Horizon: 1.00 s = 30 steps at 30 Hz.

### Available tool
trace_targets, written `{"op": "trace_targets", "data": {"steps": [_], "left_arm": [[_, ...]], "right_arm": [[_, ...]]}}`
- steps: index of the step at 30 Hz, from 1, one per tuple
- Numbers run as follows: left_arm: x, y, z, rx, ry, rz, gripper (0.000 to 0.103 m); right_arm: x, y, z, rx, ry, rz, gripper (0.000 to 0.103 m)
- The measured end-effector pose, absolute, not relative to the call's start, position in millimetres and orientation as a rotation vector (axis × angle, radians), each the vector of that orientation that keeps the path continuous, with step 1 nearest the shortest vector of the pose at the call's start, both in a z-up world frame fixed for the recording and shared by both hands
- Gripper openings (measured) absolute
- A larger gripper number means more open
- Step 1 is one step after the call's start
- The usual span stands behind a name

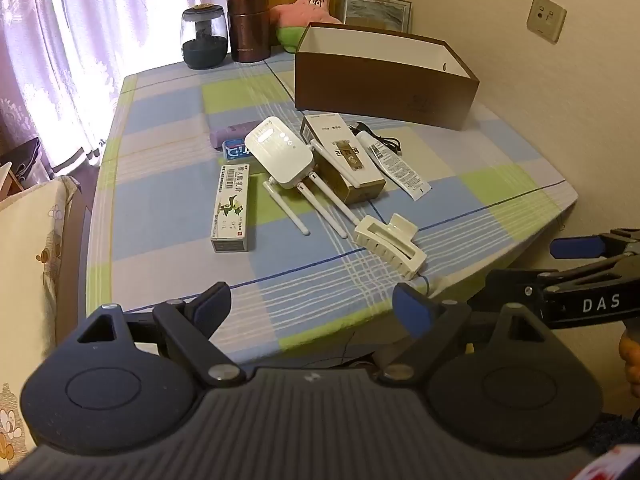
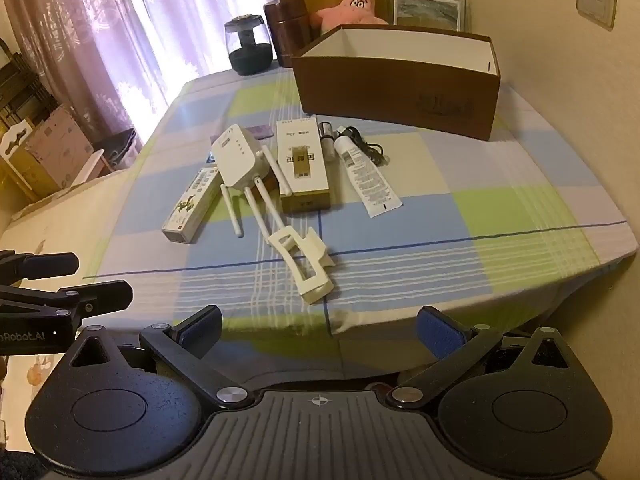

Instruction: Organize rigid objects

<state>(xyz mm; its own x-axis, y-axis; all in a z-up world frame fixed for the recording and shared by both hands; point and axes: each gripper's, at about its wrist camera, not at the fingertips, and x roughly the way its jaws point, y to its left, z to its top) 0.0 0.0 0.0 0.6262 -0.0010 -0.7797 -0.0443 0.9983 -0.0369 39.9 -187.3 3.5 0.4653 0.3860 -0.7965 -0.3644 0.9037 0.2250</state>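
Both claws hang above the near edge of the surface, tilted down toward it, and neither touches anything. The left claw has its fingers spread wide with nothing between them. The right claw is likewise spread wide and empty. In each wrist view the other claw shows at the frame's side, also apart.

The surface is covered by a checked cloth in blue, green and lilac. The items to be sorted lie in a loose cluster at its middle:

- A cream hair clip lies nearest the claws, touching the tip of one antenna of the router.
- A white router lies flat, its antennas pointing toward the near edge.
- A green-printed carton lies to the router's left.
- A tan carton lies to its right, one antenna resting against it.
- A white tube lies right of the tan carton, with a black cable just beside it.
- A purple item and a blue-labelled item lie behind the router, partly hidden.

An open brown box with a white interior stands at the far right, well apart from the cluster. Its floor is hidden from both views.

At the far edge stand a glass jar, a brown canister and a pink plush toy.
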Motion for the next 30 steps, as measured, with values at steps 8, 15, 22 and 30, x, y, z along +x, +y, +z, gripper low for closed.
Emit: {"op": "trace_targets", "data": {"steps": [8,15,22,30], "left_arm": [[0.9,0.2,-0.2,-0.054,0.891,0.031,0.086],[-0.7,3.7,-2.5,-0.056,0.892,0.029,0.086],[-0.8,4.1,-2.4,-0.057,0.891,0.028,0.086],[-0.8,4.1,-2.1,-0.057,0.889,0.028,0.086]], "right_arm": [[40.4,-183.4,4.8,0.017,0.976,0.464,0.101],[41.6,-191.6,3.5,0.013,0.977,0.467,0.101],[40.3,-181.0,5.2,0.005,0.973,0.462,0.101],[40.3,-180.8,5.6,0.005,0.972,0.462,0.101]]}}
